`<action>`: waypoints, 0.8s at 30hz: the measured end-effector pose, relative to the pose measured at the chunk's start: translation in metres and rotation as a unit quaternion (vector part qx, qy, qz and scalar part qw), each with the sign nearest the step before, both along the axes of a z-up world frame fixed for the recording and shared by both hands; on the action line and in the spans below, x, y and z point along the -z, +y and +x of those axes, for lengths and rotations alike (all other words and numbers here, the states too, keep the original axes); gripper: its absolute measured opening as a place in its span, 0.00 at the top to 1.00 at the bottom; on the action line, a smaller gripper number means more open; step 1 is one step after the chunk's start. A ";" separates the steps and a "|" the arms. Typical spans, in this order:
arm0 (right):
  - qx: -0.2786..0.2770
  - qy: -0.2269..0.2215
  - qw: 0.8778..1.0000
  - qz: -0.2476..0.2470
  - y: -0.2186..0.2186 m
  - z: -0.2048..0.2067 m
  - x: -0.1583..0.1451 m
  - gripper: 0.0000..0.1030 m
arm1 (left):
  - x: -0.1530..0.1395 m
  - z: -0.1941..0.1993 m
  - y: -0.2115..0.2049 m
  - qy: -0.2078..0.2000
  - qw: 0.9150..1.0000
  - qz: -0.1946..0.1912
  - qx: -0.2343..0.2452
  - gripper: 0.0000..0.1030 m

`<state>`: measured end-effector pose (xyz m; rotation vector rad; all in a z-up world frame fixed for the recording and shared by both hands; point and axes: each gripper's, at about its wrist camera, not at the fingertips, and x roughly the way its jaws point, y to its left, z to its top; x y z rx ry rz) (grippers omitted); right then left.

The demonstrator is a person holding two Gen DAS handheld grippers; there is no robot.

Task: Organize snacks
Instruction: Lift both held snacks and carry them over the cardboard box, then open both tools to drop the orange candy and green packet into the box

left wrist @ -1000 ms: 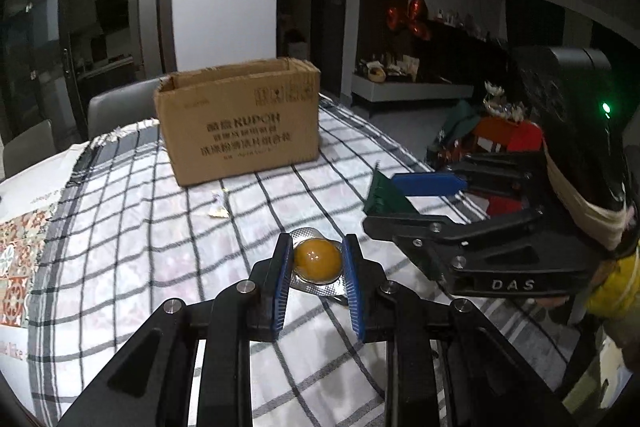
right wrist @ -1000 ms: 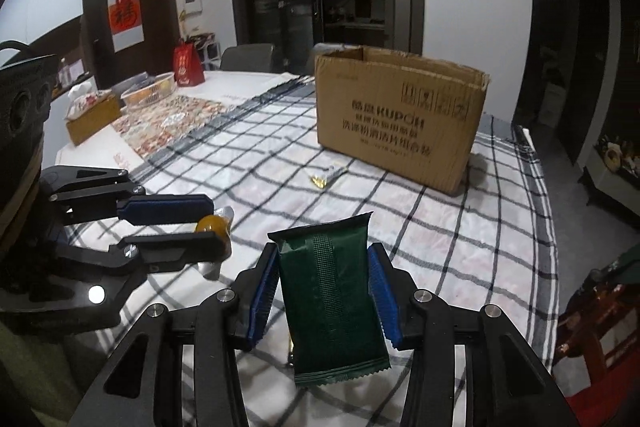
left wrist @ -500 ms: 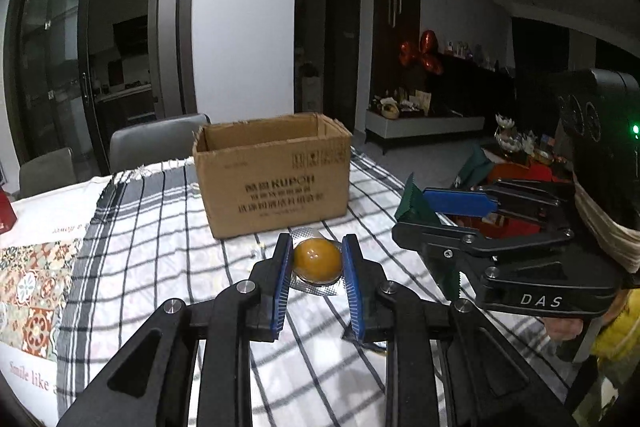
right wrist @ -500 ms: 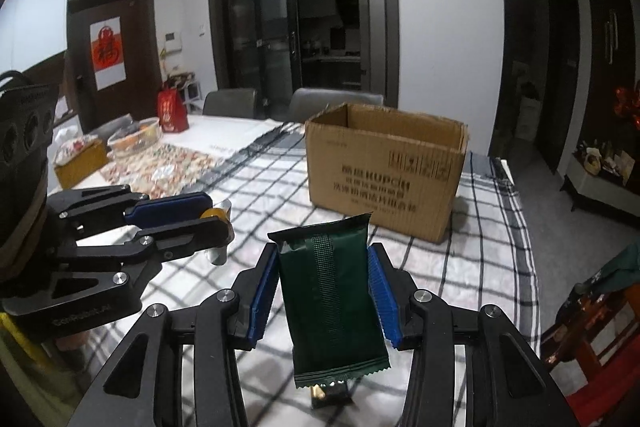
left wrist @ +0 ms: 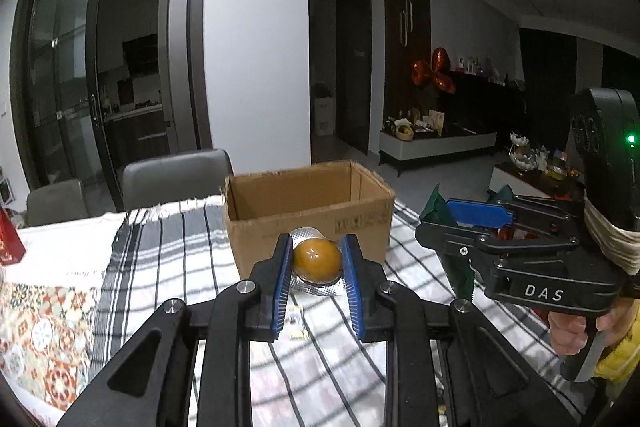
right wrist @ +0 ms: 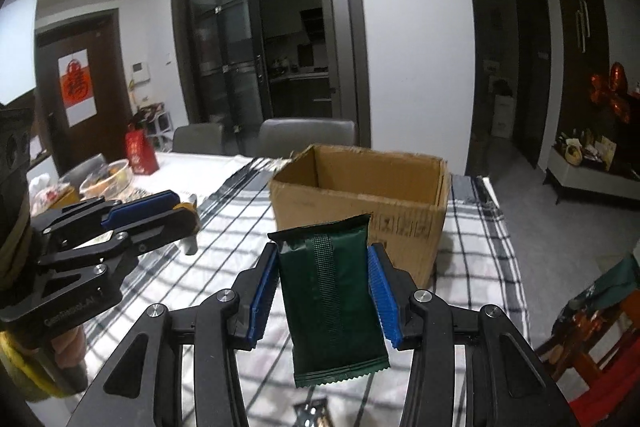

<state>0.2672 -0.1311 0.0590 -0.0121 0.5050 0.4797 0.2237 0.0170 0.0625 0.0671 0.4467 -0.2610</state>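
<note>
My left gripper is shut on a round orange snack in a clear silver-backed pack, held in the air in front of the open cardboard box. My right gripper is shut on a dark green snack packet, held upright just before the same box. The box stands on the checked tablecloth; its inside floor is hidden. The right gripper shows at the right of the left wrist view; the left gripper shows at the left of the right wrist view.
A small wrapped snack lies on the cloth under my left gripper, and another small pack lies below my right. Grey chairs stand behind the table. A red bag and food containers sit at the far left.
Both grippers have risen and moved toward the box with their snacks held. The box's open top now shows from above its rim.
</note>
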 end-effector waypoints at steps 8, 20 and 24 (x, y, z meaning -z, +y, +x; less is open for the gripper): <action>0.015 -0.008 1.000 0.008 0.001 0.042 -0.024 0.56 | -0.017 0.050 0.005 0.013 1.000 -0.008 0.002 0.75; 0.035 0.001 0.999 -0.010 0.011 0.105 -0.032 0.56 | -0.015 0.126 0.010 0.037 0.999 0.001 0.003 0.75; 0.041 0.007 0.999 -0.010 0.012 0.126 -0.031 0.56 | -0.014 0.146 0.010 0.039 0.999 0.003 0.004 0.75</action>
